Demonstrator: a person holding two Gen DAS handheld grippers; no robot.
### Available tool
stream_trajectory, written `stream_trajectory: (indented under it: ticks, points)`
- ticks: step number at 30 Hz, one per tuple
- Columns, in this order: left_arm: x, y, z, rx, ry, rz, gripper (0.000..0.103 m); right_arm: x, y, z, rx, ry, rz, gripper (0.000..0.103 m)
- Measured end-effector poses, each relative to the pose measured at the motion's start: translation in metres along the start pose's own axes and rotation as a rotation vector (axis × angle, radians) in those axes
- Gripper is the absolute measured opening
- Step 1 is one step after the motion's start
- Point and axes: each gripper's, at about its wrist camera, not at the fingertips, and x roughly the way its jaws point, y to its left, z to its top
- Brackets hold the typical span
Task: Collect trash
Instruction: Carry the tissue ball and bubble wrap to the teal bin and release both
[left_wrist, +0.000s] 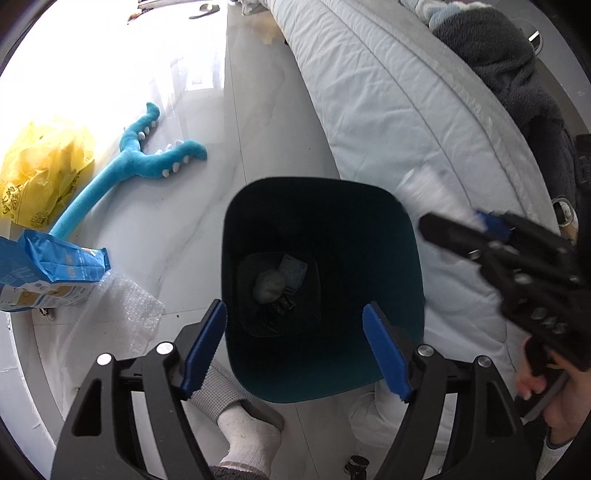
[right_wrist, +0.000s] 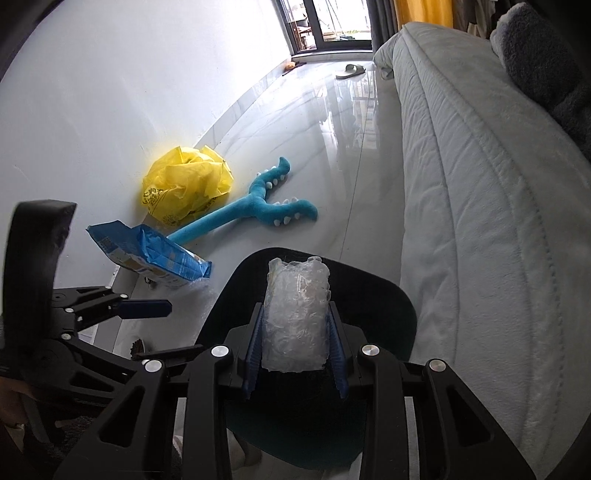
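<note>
The right tool (right_wrist: 295, 343) was clenched on a roll of bubble wrap (right_wrist: 297, 314), held above the near rim of the dark teal trash bin (left_wrist: 406, 266). The left tool (left_wrist: 295, 347) was released, with nothing between its pads, and hung directly over the bin's mouth. The bin stood on the tiled floor (left_wrist: 258, 129) just beside the bed (left_wrist: 388, 103) and already held a crumpled grey wad (left_wrist: 269, 286) and a small packet.

The step in hand appeared to be depositing the roll. To do it well, the roll should be carried fully over the opening before the pads part, since the roll is light and could catch the rim or drift. The left tool should clear the opening first.

A yellow plastic bag (right_wrist: 186, 181), a blue package (right_wrist: 155, 251) and a sheet of bubble wrap (left_wrist: 129, 310) lay on the floor near a blue plush toy (right_wrist: 255, 208).
</note>
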Motion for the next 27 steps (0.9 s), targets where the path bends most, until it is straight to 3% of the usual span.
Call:
stream_trajectory:
  ticks: [6, 17, 27]
  points:
    - [-0.024, 0.008, 0.003, -0.005, -0.089, -0.010, 0.079, 0.027, 0.010, -0.003, -0.006, 0.058, -0.009, 0.033]
    - [-0.089, 0.002, 0.008, 0.056, -0.397, 0.051, 0.079, 0.068, 0.018, -0.022, -0.028, 0.172, -0.023, 0.034]
    - [-0.134, -0.007, 0.007, 0.081, -0.585, 0.080, 0.079, 0.090, 0.018, -0.039, -0.045, 0.249, -0.048, 0.035]
